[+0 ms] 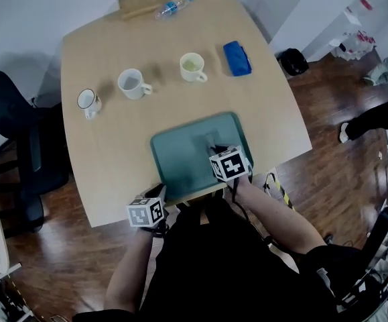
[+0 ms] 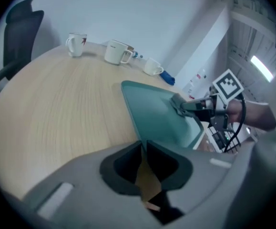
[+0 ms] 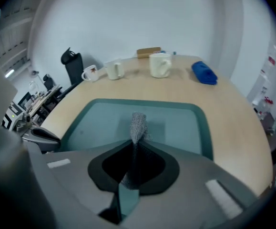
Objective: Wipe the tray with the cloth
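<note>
Two hand-held grippers are at work here, and each has its own job. My right hand-held gripper (image 3: pixel 137 146) is closed on the grey cloth (image 3: pixel 138 124), pinching it at one end so that a short free tuft pokes out past the tips and can be dragged over the surface. That tuft hangs over the middle of the green tray (image 1: pixel 170 159), close to its floor; whether it actually presses down I cannot tell. The tray lies at the near edge of the table (image 1: pixel 113 146), right in front of me, where I can reach all of it.

My left hand-held gripper (image 2: pixel 143 148) has its jaws together, tips at the tray's near left corner. I cannot tell whether the rim is nipped between them, but I judge that it sits there to stop the tray sliding under the wiping strokes.

The three mugs (image 1: pixel 133 83) and the blue pouch (image 1: pixel 237 58) stand well apart from the tray, towards the far side, out of the cloth's way.
</note>
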Demonstrator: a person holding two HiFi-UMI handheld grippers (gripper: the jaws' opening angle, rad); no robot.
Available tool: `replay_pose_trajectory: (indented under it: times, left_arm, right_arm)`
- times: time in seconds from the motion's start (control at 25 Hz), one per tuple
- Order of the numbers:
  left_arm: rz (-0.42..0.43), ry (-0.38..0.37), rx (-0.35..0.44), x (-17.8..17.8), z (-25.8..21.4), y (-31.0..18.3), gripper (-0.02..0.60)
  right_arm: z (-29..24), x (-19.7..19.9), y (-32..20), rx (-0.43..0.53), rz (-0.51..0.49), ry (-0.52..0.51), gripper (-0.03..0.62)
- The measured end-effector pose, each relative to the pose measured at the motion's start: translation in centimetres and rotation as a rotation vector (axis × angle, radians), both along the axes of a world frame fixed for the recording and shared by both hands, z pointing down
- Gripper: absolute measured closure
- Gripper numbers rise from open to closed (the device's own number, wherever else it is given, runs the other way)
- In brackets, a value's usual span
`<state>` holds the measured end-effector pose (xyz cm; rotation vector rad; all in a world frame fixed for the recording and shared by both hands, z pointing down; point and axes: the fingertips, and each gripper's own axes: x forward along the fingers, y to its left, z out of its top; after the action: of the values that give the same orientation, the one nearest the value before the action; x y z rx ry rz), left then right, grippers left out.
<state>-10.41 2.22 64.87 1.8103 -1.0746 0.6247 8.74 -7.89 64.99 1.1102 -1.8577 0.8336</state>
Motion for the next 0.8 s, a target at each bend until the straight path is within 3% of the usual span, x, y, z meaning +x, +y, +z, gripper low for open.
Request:
replay_pose_trajectory:
  times: [0.2, 0.4, 0.6, 0.8]
  left_arm:
    - [-0.033, -0.024, -0.011, 0.2, 0.1, 0.2, 0.538]
    - [-0.043, -0.045, 0.014, 0.4, -0.7, 0.8, 0.515]
    - [-0.001, -0.034, -0.014, 1.2, -0.7, 2.3, 0.5]
    - [0.028, -0.03, -0.015, 1.4, -0.7, 2.2, 0.523]
  right_arm:
    - [0.4, 9.9, 0.4, -0.017, 0.116, 0.105, 0.566]
    - [1.3, 12.3, 1.0, -0.016, 0.156, 0.117, 0.568]
    - [1.4, 9.6, 1.4, -0.016, 0.15, 0.097, 0.566]
    - [0.9, 0.6, 2.7, -0.033, 0.018, 0.008, 0.566]
